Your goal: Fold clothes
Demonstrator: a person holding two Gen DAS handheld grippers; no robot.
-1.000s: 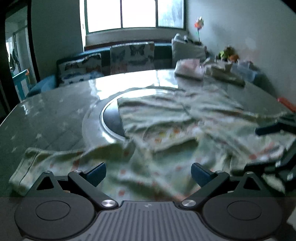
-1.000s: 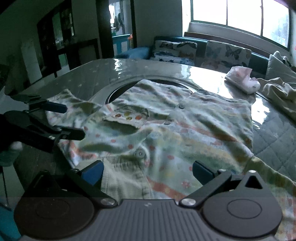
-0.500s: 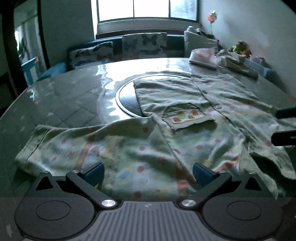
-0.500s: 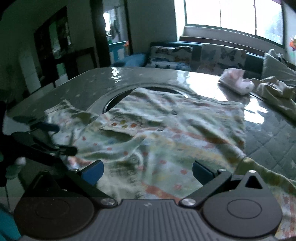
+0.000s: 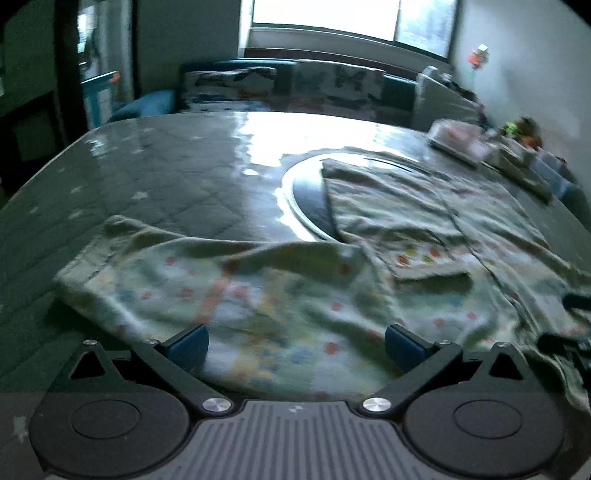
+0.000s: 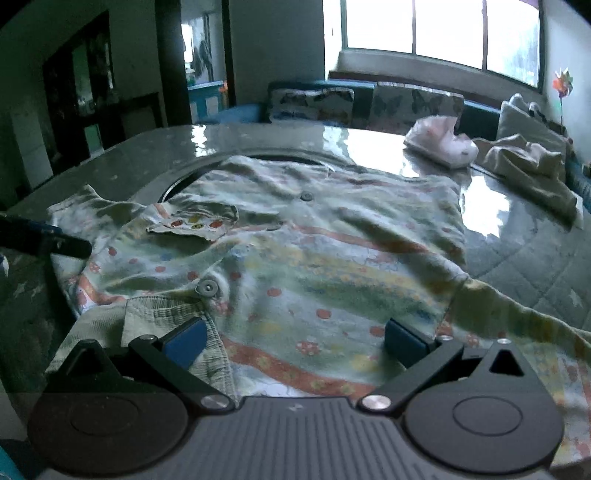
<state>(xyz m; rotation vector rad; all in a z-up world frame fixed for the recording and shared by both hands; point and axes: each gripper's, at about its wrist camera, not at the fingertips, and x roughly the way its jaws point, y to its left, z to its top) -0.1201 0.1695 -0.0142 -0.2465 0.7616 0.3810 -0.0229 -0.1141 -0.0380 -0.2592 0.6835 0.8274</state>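
— While both tongs hover with jaws spread wide and nothing between them, where does the shirt (image 6: 314, 258) lie?

— Spread flat on the table (image 6: 535, 266), buttons up, partly over the dark round inset (image 5: 310, 199). The left tongs (image 5: 295, 345) sit above a sleeve at the near edge; the right tongs (image 6: 291, 339) sit above the collar end, just beyond a snap button (image 6: 207, 287).

— What surrounds it?

— A pink folded garment (image 6: 441, 144) and a beige heap (image 6: 528, 166) lie at the far side, well apart from the shirt. Cushions (image 6: 417, 107) line a sofa under the window (image 6: 439, 29). Nothing lies across the shirt; the left tongs' tips show at the right view's left edge, beside the pocket (image 6: 192, 223).

— Any writing?

— None can be read; the left view is blurred.
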